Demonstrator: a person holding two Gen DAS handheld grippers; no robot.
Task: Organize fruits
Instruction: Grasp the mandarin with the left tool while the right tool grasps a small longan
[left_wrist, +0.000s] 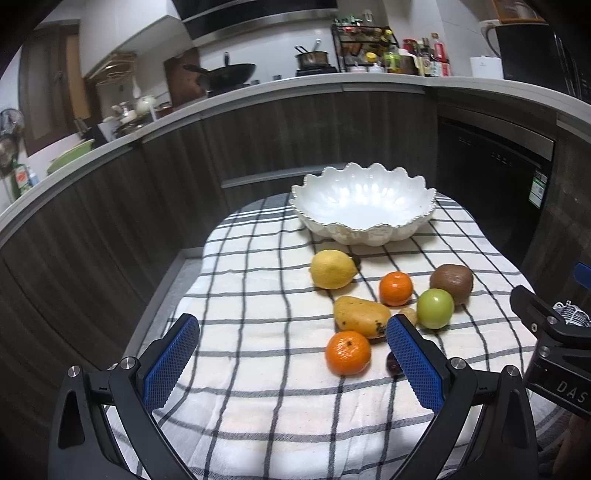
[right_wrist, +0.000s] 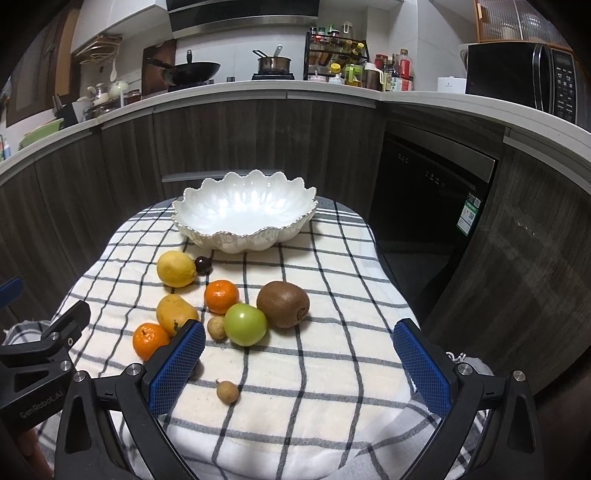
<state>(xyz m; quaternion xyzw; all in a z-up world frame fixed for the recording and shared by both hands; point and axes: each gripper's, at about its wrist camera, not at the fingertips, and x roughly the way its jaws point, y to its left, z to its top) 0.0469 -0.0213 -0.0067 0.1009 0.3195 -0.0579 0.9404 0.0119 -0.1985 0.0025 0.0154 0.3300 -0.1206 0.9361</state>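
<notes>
A white scalloped bowl (left_wrist: 364, 205) (right_wrist: 243, 214) stands empty at the far end of a checked cloth. Before it lie a lemon (left_wrist: 332, 268) (right_wrist: 176, 268), a mango (left_wrist: 360, 316) (right_wrist: 175, 312), two mandarins (left_wrist: 395, 288) (left_wrist: 347, 352) (right_wrist: 221, 296) (right_wrist: 149, 340), a green apple (left_wrist: 435, 308) (right_wrist: 245, 324), a kiwi (left_wrist: 451, 283) (right_wrist: 283, 304), a dark cherry (right_wrist: 203, 264) and two small longans (right_wrist: 217, 327) (right_wrist: 227, 392). My left gripper (left_wrist: 291, 334) is open and empty above the cloth's near left. My right gripper (right_wrist: 299, 338) is open and empty above the near right.
The checked cloth (left_wrist: 258, 295) (right_wrist: 332, 295) covers a small table. Dark cabinets and a dishwasher (right_wrist: 436, 192) stand behind it. The counter above carries a wok (right_wrist: 192, 72), a pot, a spice rack and a microwave (right_wrist: 521, 79).
</notes>
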